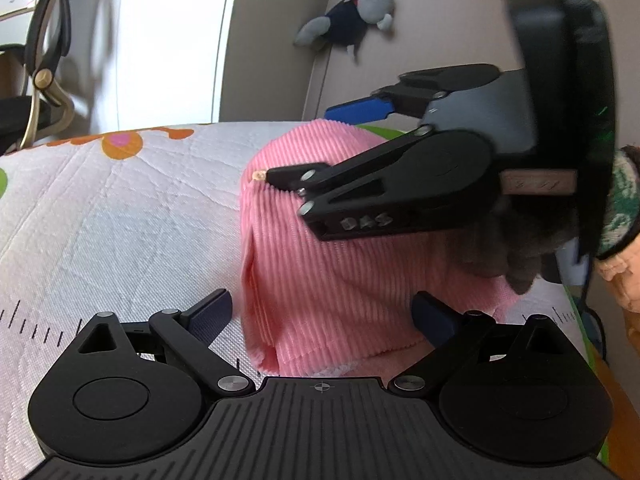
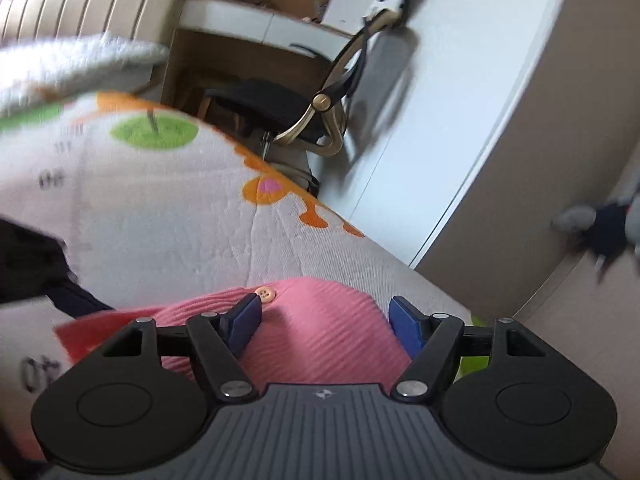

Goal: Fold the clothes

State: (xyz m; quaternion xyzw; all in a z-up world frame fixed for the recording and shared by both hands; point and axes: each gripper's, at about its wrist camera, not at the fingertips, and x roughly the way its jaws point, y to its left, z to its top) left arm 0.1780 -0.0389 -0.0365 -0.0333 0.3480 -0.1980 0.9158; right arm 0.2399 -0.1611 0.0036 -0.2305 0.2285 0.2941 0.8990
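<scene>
A pink ribbed garment (image 1: pixel 320 264) lies folded into a thick bundle on the white quilted bed cover (image 1: pixel 120 220). My left gripper (image 1: pixel 324 310) is open, and the near end of the bundle lies between its wide-set fingers. My right gripper (image 1: pixel 314 142) comes in from the right, rolled on its side above the bundle's far end. Its lower finger rests on the cloth by a small button. In the right wrist view the right gripper (image 2: pixel 326 314) is open over the pink garment (image 2: pixel 320 336). The button (image 2: pixel 265 294) sits just past its left pad, and neither pad presses the cloth.
A gloved hand (image 1: pixel 500 256) with a patterned cuff holds the right gripper. An office chair (image 2: pixel 304 100) stands beyond the bed's far edge, and a grey plush toy (image 1: pixel 356 16) hangs on the wall. A white fluffy cloth (image 2: pixel 60 68) and dark clothing (image 2: pixel 28 264) lie at the left.
</scene>
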